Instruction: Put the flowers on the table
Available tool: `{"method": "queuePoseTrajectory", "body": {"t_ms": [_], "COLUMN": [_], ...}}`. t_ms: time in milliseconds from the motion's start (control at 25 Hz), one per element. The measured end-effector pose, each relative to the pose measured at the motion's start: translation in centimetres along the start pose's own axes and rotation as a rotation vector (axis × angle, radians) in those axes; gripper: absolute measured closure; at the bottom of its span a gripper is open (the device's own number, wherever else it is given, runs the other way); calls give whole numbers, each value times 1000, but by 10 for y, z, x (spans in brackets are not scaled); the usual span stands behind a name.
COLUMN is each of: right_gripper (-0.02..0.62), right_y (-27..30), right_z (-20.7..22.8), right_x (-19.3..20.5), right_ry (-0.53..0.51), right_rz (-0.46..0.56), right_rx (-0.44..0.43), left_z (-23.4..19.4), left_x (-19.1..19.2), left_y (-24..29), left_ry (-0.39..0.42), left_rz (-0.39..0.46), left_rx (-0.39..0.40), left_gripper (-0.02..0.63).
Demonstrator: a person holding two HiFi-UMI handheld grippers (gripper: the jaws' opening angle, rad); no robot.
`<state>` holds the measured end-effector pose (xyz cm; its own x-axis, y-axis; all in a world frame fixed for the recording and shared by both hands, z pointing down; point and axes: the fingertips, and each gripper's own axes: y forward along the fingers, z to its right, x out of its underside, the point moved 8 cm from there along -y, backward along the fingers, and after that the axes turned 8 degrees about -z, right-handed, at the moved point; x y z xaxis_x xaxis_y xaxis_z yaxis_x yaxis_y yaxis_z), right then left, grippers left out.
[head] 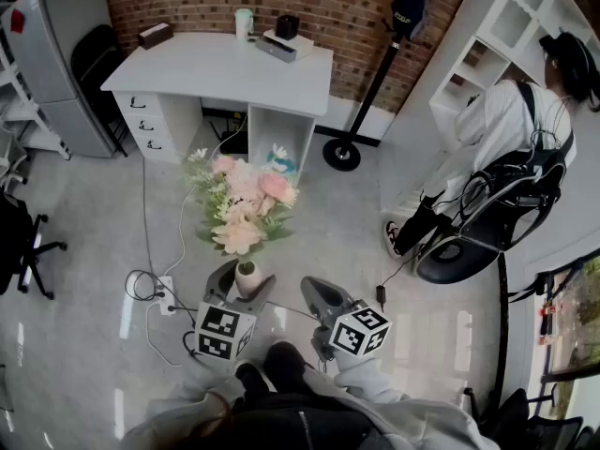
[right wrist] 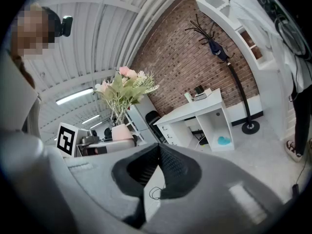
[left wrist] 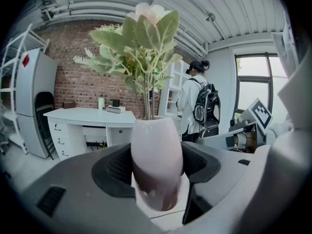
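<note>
A pale pink vase with pink and cream flowers is held off the floor. My left gripper is shut on the vase, whose body fills the gap between the black pads. The leafy stems rise above it. My right gripper is shut and holds nothing; its pads meet in the right gripper view. It hovers just right of the left one. The white table stands ahead by the brick wall, seen also in the left gripper view and the right gripper view.
On the table are a cup, a dark box and a black item on a tray. A person stands at the white shelves on the right. A coat stand base, floor cables and a grey fridge are around.
</note>
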<state>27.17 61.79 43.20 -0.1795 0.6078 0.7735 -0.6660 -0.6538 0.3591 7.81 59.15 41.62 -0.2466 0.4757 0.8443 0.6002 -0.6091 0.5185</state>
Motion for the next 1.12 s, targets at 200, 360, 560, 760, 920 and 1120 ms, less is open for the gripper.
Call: {"method": "queuePoseTrajectory", "body": {"t_ms": [200,360,560,760,920,1120], "right_gripper": [595,595,595,595,595,595], "right_y": [-11,-18,-28,-35,-31,-28], "right_z": [-1,6,18,34,31,48], "right_x": [21,14,1,10,7,-5], "right_ry": [13,-5,-6,-17,-26,-10], "right_rz": [-26,-3,68,66,45,15], "right_rx": [4,8,53,49,61,60], "left_z": [15,21,27,38,37,38], "left_x": [10,11,4,11,12,2], "left_y": [-10,0,16,35,37,59], "left_ry": [8,5,-17,-39,-61,-75], "left_rz": [48,42,47,68,52,24], "left_rx": [-44,-64,-66,-85,-74,-68], "left_gripper": [327,327,327,327,326,327]}}
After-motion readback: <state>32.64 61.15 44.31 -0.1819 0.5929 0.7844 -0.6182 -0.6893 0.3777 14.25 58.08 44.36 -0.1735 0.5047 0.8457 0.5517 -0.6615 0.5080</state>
